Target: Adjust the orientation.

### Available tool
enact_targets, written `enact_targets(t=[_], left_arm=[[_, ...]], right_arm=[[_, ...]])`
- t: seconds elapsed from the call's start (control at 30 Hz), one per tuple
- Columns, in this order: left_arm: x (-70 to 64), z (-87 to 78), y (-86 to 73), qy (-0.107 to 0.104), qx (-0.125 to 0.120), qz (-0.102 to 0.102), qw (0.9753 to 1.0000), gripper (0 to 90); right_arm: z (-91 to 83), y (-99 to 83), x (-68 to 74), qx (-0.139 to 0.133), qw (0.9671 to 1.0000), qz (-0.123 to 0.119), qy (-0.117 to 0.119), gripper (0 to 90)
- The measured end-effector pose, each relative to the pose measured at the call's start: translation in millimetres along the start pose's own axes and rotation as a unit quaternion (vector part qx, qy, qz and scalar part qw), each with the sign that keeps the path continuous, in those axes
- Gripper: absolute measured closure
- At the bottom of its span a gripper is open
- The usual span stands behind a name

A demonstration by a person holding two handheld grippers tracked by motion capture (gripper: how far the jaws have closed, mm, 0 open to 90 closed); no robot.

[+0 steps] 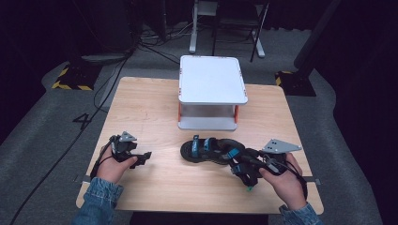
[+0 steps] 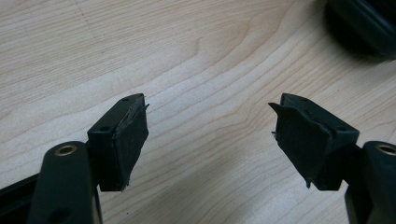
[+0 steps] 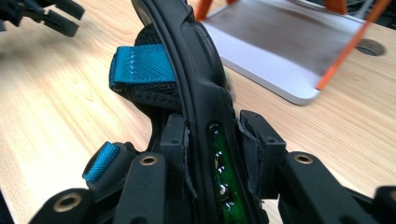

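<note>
While clamped by right hand-held gripper (image 1: 244,165), sandal (image 1: 211,150) lies left-right, toe leftward

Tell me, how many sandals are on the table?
1. The sandal, black with blue straps, lies on the wooden table in front of the white shelf, its heel end clamped in the right gripper. Another could be hidden under the shelf.

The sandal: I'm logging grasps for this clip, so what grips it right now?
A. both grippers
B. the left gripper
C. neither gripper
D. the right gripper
D: in the right gripper view the right gripper has its jaws shut on the edge of the sandal sole, while the left gripper stands open over bare table.
</note>
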State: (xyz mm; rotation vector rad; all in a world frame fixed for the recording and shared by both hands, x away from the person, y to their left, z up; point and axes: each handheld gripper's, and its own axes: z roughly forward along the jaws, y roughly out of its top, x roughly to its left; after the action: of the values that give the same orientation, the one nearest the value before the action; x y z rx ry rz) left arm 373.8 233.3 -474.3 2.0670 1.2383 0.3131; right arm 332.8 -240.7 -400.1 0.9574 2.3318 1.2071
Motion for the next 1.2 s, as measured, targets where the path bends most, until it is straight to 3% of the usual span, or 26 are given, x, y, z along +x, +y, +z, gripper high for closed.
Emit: enact_targets(t=[0.2,0.33,0.57,0.77,0.97,1.1,1.2], left_arm=[[0.0,2.4,2.7,-0.002,0.002,0.004,1.0,25.9],[-1.3,4.2,3.8,-0.003,0.003,0.001,1.0,25.8],[-1.5,7.2,4.7,-0.008,0.005,0.002,1.0,25.9],[-1.3,6.5,4.3,-0.006,0.004,0.002,1.0,25.9],[-1.5,5.3,3.4,-0.005,0.007,0.003,1.0,25.8],[-0.8,4.4,2.9,-0.004,0.008,0.003,1.0,25.7],[-0.9,4.7,2.8,-0.005,0.01,0.005,0.9999,25.6]], right_arm=[[-18.5,-2.6,-13.7,-0.007,0.9987,0.03,-0.04,64.7],[-24.8,-9.6,-24.9,0.006,0.9941,0.059,-0.091,64.7],[-13.7,-24.7,-37.5,0.05,0.9875,0.098,-0.113,64.6],[3.7,-38.6,-46.3,0.092,0.9825,0.105,-0.124,64.1],[14.9,-42.4,-48.0,0.086,0.9861,0.086,-0.113,62.1],[14.2,-43.3,-52.2,0.076,0.9867,0.063,-0.129,49.1],[12.1,-46.1,-59.4,0.064,0.9855,0.074,-0.139,41.1]])
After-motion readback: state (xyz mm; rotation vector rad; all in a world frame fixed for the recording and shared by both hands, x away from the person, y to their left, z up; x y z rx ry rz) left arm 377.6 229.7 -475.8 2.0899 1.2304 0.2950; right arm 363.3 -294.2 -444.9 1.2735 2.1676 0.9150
